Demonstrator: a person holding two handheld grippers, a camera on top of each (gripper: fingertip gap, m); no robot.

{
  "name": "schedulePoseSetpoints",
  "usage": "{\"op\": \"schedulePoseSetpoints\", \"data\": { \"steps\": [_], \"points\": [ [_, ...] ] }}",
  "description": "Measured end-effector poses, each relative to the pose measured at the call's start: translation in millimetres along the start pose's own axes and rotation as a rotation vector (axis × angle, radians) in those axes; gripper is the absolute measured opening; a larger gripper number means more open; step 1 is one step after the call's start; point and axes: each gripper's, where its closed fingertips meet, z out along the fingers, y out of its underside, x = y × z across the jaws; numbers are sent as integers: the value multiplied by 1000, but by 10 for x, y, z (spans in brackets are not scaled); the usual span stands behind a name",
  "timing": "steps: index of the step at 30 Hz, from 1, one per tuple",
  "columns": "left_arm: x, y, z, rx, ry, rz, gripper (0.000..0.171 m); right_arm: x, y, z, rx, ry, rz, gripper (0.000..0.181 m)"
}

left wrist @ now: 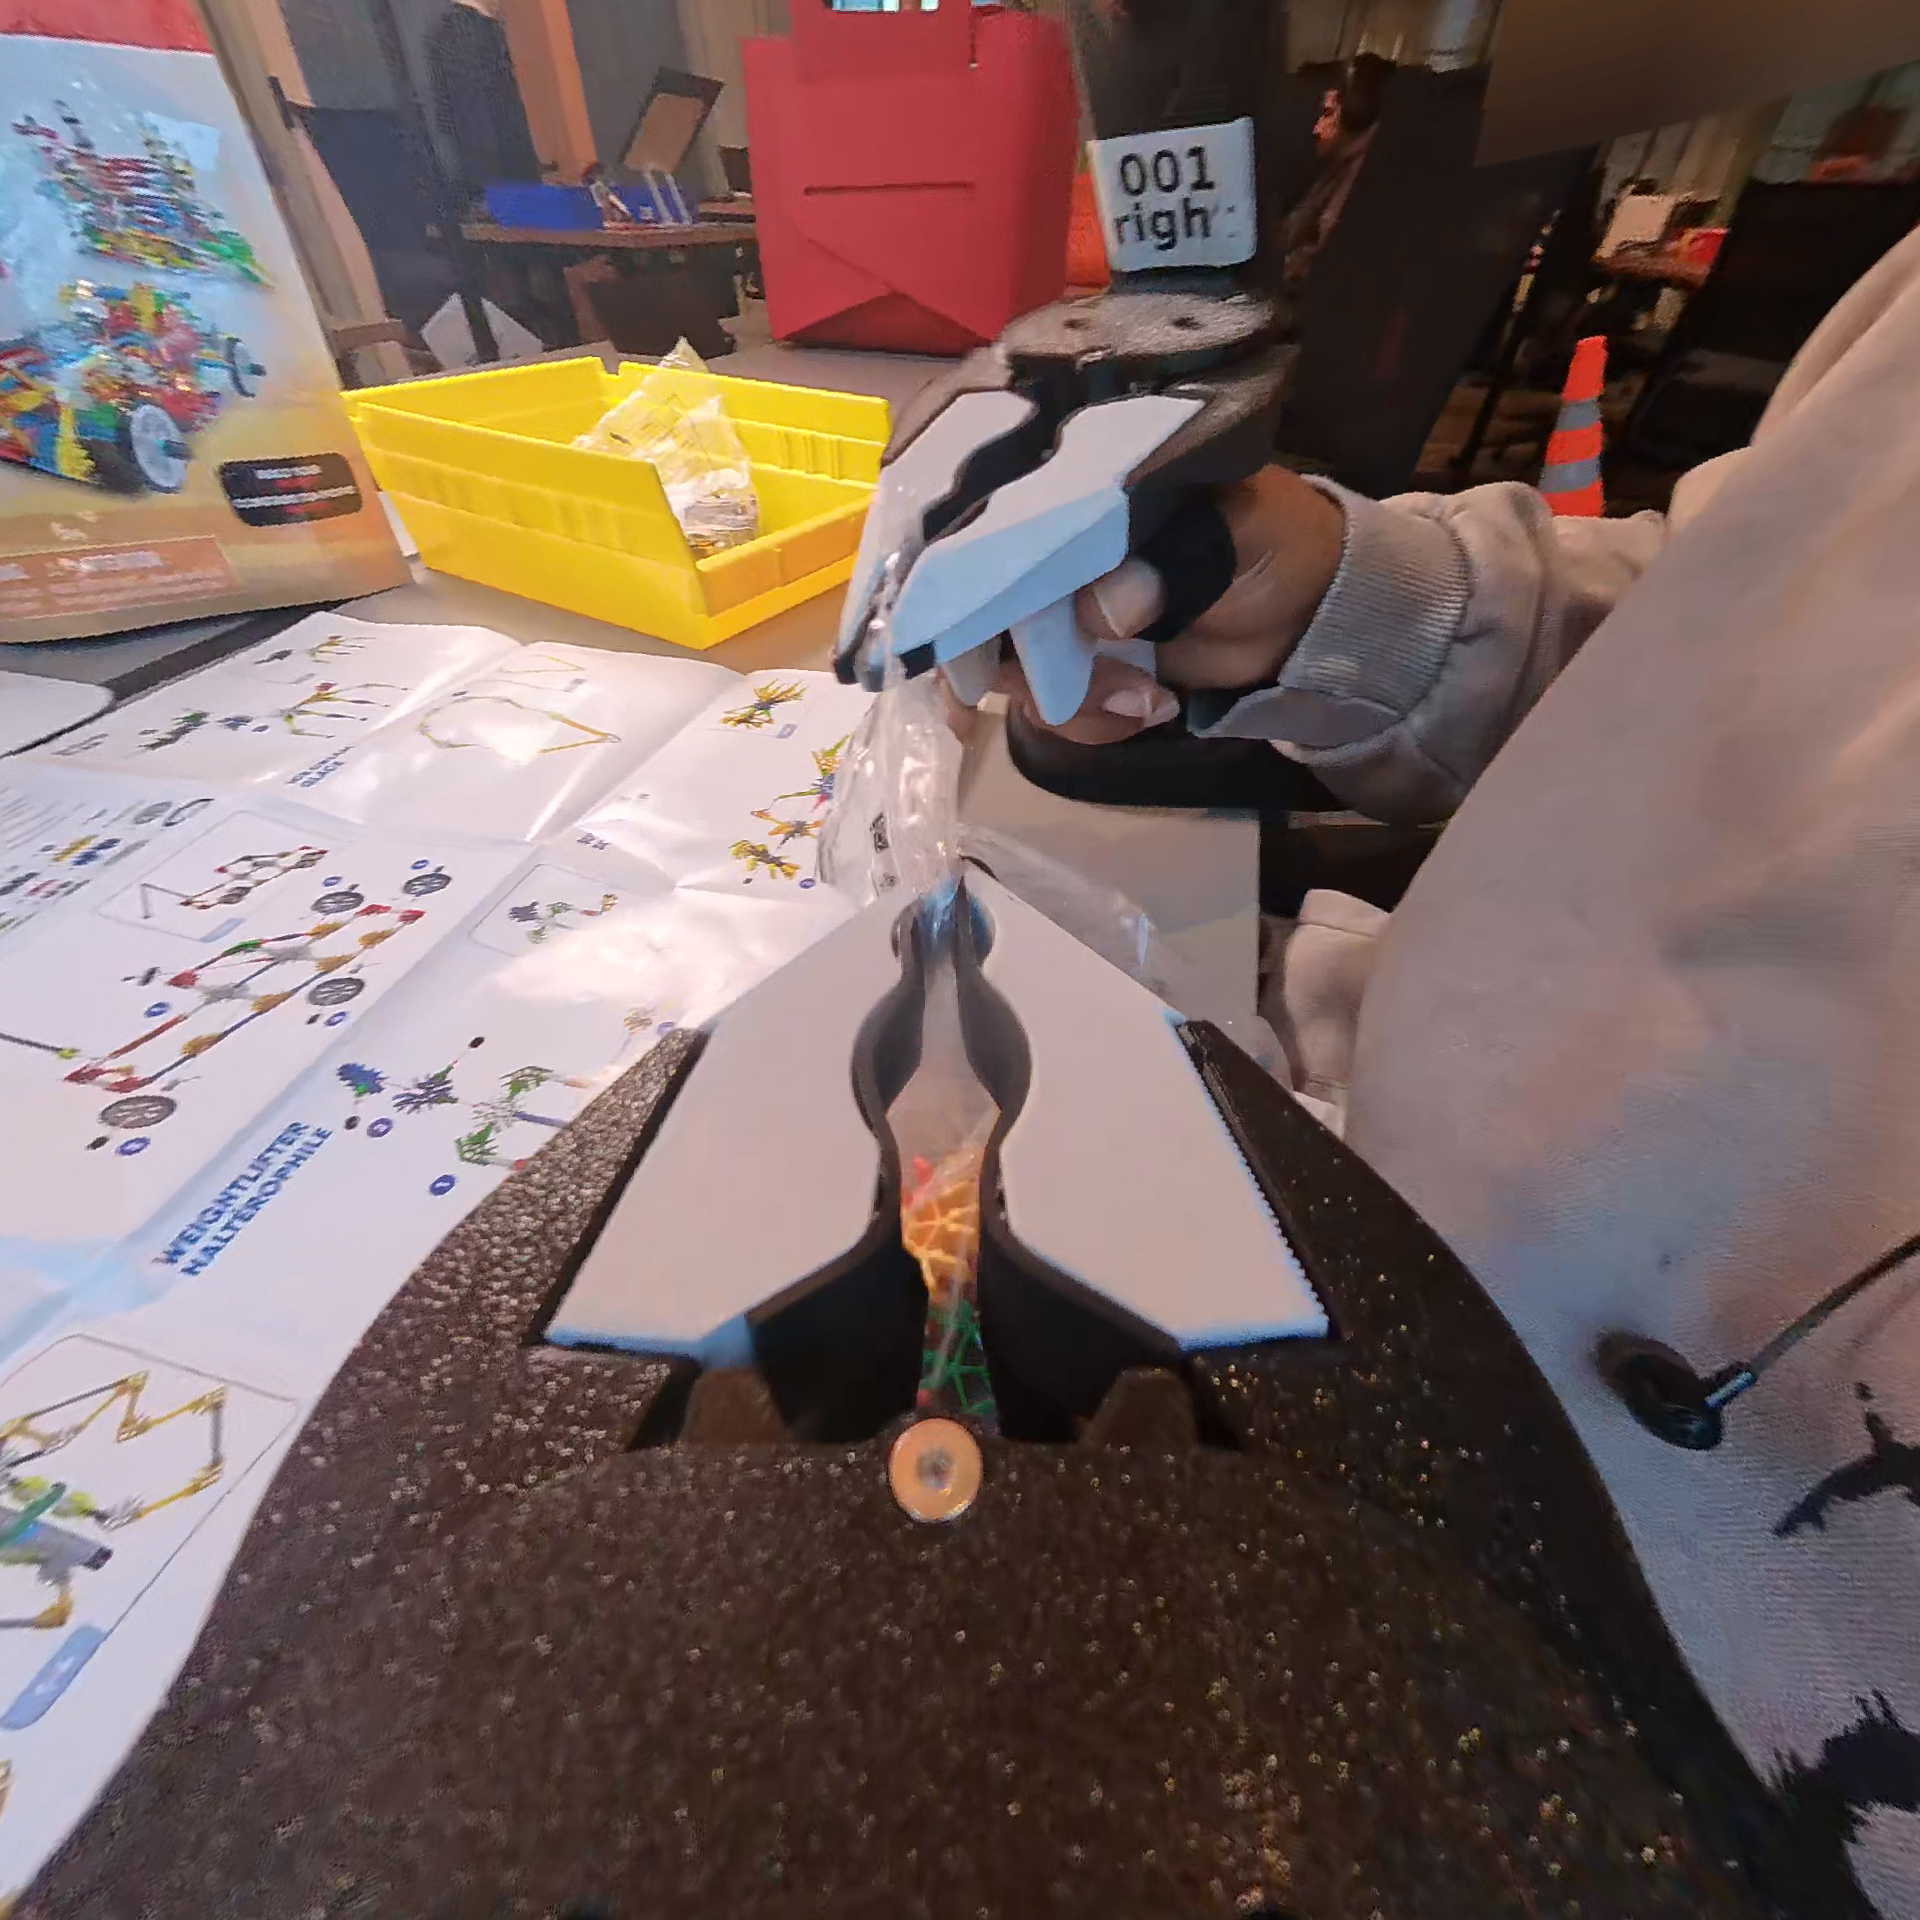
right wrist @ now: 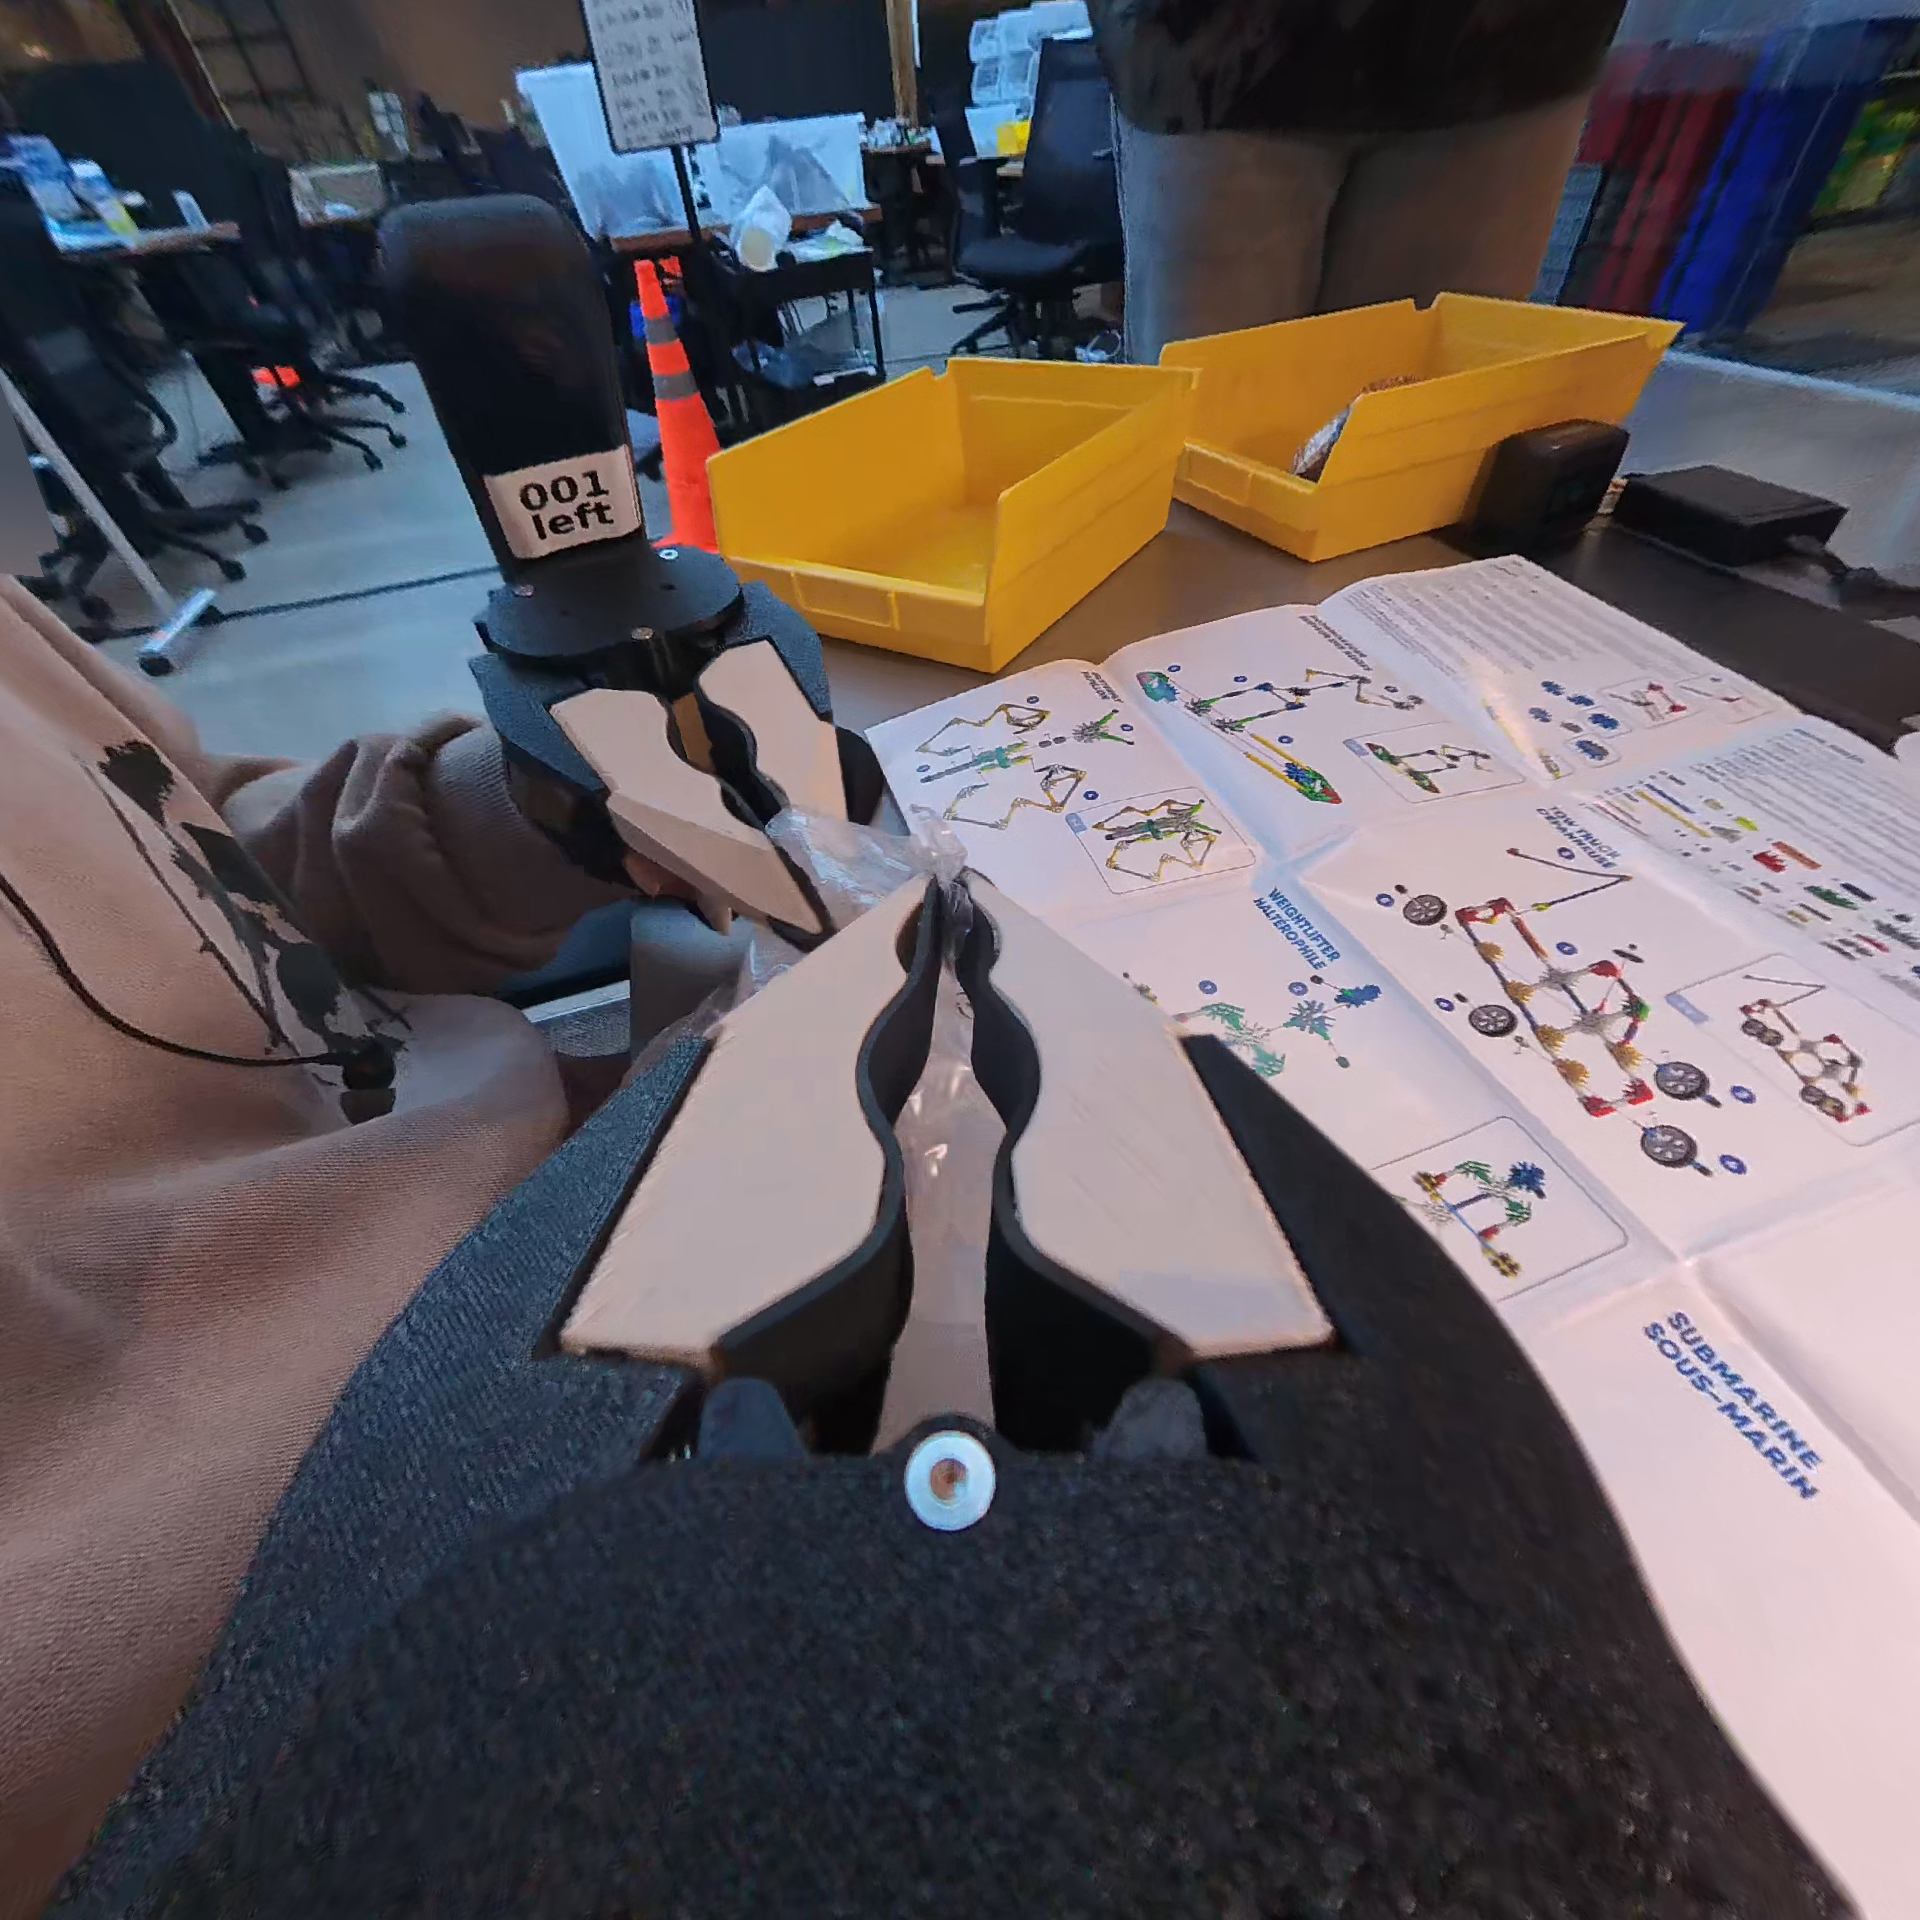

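A clear plastic bag (left wrist: 896,774) of small colourful toy pieces (left wrist: 940,1216) is stretched between both grippers above the table's near edge. My left gripper (left wrist: 951,896) is shut on one end of the bag, and the pieces show through the gap behind its tips. My right gripper (left wrist: 878,665) is shut on the other end, close above and beyond the left one. In the right wrist view my right gripper (right wrist: 951,894) pinches the crumpled bag (right wrist: 862,847), and my left gripper (right wrist: 816,920) grips it just to the left.
A folded-out instruction sheet (left wrist: 364,935) (right wrist: 1455,935) covers the table. A yellow bin (left wrist: 561,540) holds another bag (left wrist: 686,457); two yellow bins (right wrist: 935,540) (right wrist: 1403,457) stand behind the sheet. A toy box (left wrist: 135,312) stands at the left. A person (right wrist: 1351,208) stands beyond the table. The gap from one gripper's tips to the other's is roughly 5 cm.
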Motion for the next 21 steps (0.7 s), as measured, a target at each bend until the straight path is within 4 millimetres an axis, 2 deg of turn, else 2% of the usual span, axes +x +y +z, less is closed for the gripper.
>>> {"op": "schedulePoseSetpoints", "data": {
  "steps": [2, 8, 11, 13, 17, 19, 21],
  "points": [
    [-59, -36, -22, 27, -37, -6, 1, -39, -39, -3, 11, -26, 5, 0],
    [-63, -123, 7, 90, -19, -53, 8, -90, -59, 4, 0, -76, 10, 0],
    [-78, -118, 20, 70, -15, -42, 0, -97, -129, -23, 2, -108, 8, 0],
    [-163, -107, 12, 41, -53, -63, 0, -39, -136, -42, -28, -95, -31, 0],
    [-456, -94, -145, 41, -193, -117, 0, 244, -323, -144, -10, -30, -65, 3],
    [-594, -76, -230, 48, -252, -155, 0, 534, -354, -132, -31, 52, -99, 13],
    [-744, -53, -316, 52, -317, -190, 0, 827, -348, -28, -52, 119, -139, 19]
  ]
}}
